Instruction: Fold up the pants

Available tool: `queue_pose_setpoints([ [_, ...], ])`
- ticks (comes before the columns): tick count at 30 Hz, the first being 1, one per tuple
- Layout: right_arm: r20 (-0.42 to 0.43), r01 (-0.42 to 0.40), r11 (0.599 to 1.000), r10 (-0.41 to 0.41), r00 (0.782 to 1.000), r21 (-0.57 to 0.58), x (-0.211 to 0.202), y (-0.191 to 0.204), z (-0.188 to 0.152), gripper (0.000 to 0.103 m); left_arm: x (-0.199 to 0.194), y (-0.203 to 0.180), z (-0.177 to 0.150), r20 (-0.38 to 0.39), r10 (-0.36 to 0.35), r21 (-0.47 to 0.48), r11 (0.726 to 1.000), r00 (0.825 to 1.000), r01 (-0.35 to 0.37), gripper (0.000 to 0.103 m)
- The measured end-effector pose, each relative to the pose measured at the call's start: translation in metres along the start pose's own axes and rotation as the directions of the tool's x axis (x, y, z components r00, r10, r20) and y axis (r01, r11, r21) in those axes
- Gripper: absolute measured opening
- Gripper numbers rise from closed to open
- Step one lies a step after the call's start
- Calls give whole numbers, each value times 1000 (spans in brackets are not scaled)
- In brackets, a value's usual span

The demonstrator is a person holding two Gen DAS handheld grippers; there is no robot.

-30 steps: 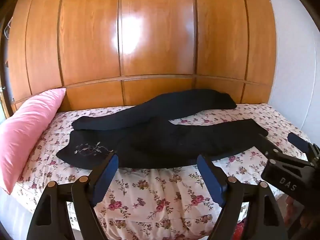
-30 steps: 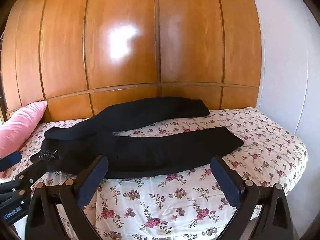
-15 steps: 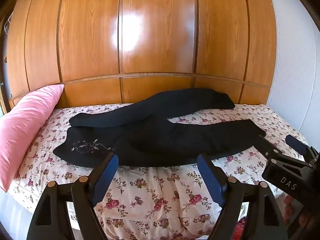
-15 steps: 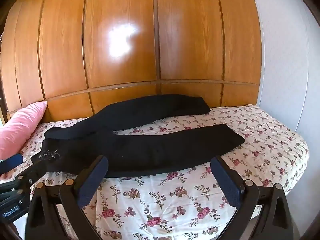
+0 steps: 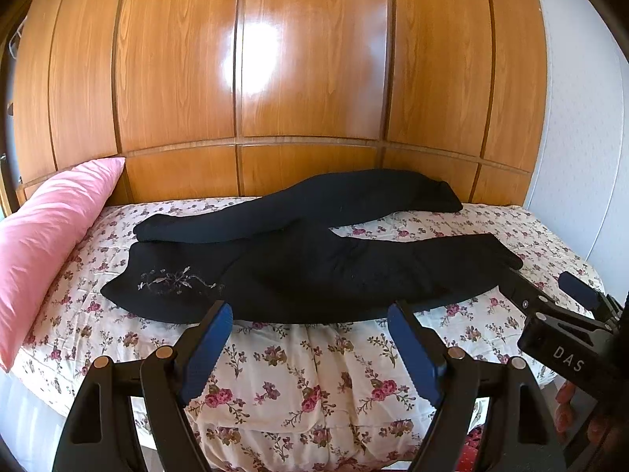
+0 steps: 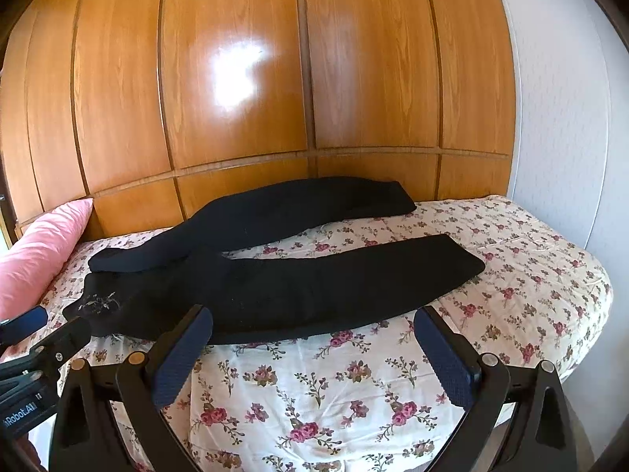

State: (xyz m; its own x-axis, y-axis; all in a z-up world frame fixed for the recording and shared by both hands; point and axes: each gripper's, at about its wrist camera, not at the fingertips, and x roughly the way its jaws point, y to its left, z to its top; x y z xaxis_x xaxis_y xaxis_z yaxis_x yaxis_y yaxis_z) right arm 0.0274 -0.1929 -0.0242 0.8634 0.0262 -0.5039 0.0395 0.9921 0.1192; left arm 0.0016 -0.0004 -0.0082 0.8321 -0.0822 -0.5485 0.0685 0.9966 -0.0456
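Observation:
Black pants [image 5: 314, 263] lie spread on the floral bedspread, waist at the left with pale embroidery [image 5: 173, 277], both legs running right and splayed apart. They also show in the right wrist view [image 6: 283, 287]. My left gripper [image 5: 310, 338] is open and empty, above the bed's front edge just short of the pants' near edge. My right gripper [image 6: 314, 344] is open and empty, at the near leg's front edge. The right gripper's body shows in the left wrist view [image 5: 558, 326]; the left gripper's shows in the right wrist view [image 6: 35, 350].
A pink pillow [image 5: 47, 244] leans at the bed's left end, also in the right wrist view [image 6: 39, 247]. A wooden panelled wall [image 5: 314, 78] stands behind the bed. A white wall [image 6: 562, 118] is at the right. The bedspread [image 6: 530, 275] shows bare at the right end.
Both views have shifted slightly; the pants sit a little higher and nearer in the frames. Both grippers stay open and empty.

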Motion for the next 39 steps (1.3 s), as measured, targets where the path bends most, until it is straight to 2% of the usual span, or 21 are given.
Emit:
queue_pose_setpoints([
  [30, -47, -1, 1000, 1, 999, -5, 10, 0, -4, 103, 11, 11, -3, -42, -28, -45, 999, 999, 26, 83],
  [33, -55, 3, 1000, -4, 998, -6, 13, -1, -5, 103, 18, 15, -5, -71, -72, -72, 995, 995, 67, 83],
  [35, -65, 6, 1000, -6, 998, -7, 15, -1, -6, 103, 27, 23, -9, -107, -173, -128, 979, 979, 159, 83],
  [37, -71, 4, 1000, -5, 997, -7, 16, -3, -6, 103, 32, 25, -10, -127, -191, -150, 974, 973, 172, 83],
  [39, -75, 6, 1000, -7, 997, -10, 18, -3, -7, 103, 37, 27, -12, -148, -177, -161, 975, 973, 153, 83],
])
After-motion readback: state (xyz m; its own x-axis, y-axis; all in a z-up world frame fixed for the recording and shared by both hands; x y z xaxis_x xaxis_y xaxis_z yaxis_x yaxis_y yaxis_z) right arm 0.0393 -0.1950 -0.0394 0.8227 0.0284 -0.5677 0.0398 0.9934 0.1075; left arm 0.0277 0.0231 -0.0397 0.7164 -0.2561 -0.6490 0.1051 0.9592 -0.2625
